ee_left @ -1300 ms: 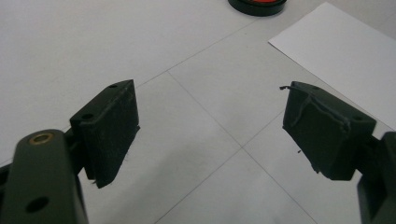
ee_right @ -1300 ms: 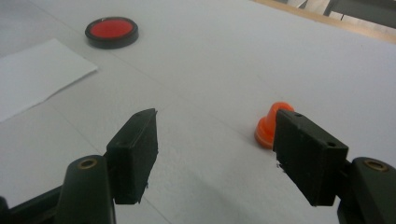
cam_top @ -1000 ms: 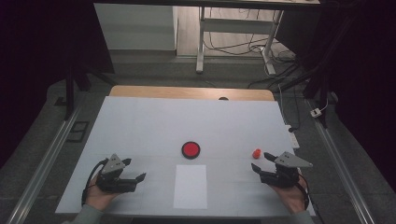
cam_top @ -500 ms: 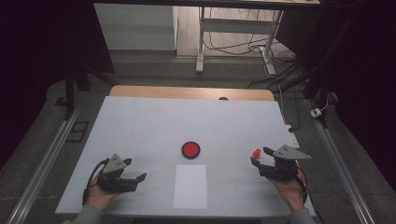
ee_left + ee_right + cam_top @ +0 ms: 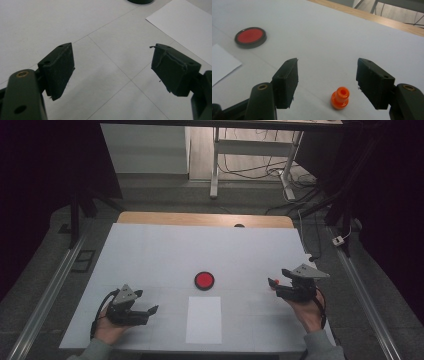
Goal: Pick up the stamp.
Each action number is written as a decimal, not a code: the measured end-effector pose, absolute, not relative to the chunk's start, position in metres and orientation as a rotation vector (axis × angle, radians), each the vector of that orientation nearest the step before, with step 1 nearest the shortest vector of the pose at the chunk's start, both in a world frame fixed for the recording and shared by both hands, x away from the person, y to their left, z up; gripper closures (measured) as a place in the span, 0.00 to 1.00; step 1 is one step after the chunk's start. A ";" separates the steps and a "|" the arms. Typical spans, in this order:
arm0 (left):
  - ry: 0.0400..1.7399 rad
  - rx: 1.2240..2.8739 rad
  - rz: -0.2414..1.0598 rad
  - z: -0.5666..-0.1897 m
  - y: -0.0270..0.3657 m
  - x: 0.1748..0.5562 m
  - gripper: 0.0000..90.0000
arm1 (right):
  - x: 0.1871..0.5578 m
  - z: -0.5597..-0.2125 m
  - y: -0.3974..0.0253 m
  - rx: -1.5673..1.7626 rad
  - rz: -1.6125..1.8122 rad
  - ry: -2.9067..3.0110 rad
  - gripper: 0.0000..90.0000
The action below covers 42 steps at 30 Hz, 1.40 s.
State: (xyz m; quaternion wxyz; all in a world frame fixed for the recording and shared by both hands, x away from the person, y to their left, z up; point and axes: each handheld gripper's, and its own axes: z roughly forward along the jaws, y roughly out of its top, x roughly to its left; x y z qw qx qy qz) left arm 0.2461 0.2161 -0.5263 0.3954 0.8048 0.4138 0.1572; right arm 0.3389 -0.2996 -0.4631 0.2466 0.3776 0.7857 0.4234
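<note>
Your right gripper (image 5: 327, 85) has moved fwd over the last sec: its jaws, spread wide, now sit either side of the orange peg (image 5: 340, 97), not yet touching, so the grab looks close. The peg's small, glossy plastic w/ a hollow top, upright on the matte white table (image 5: 150, 255), near its right edge. Left gripper (image 5: 112, 70) also gapes open, empty, resting low. Red disc (image 5: 250, 37) w/ black rim sits by the paper sheet (image 5: 204, 319).

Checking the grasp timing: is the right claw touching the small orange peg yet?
Apart. In the right gripper view the orange peg stands on the table between the open right claw, with bare white table showing on both sides.
</note>
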 end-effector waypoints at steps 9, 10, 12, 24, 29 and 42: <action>1.047 2.040 0.407 -0.526 0.217 0.245 0.21 | 0.354 -0.463 -0.307 1.092 1.142 2.124 0.37; 1.049 2.039 0.410 -0.525 0.217 0.245 0.21 | 0.355 -0.463 -0.308 1.099 1.130 2.130 0.37; 1.049 2.040 0.410 -0.526 0.217 0.245 0.21 | 0.358 -0.463 -0.311 1.107 1.123 2.136 0.38; 1.050 2.040 0.414 -0.525 0.218 0.244 0.21 | 0.367 -0.480 -0.313 1.184 1.041 2.230 0.41; 1.045 2.047 0.413 -0.526 0.217 0.244 0.21 | 0.367 -0.484 -0.314 1.204 1.032 2.243 0.42; 1.045 2.050 0.417 -0.526 0.218 0.244 0.21 | 0.370 -0.496 -0.310 1.203 0.992 2.268 0.52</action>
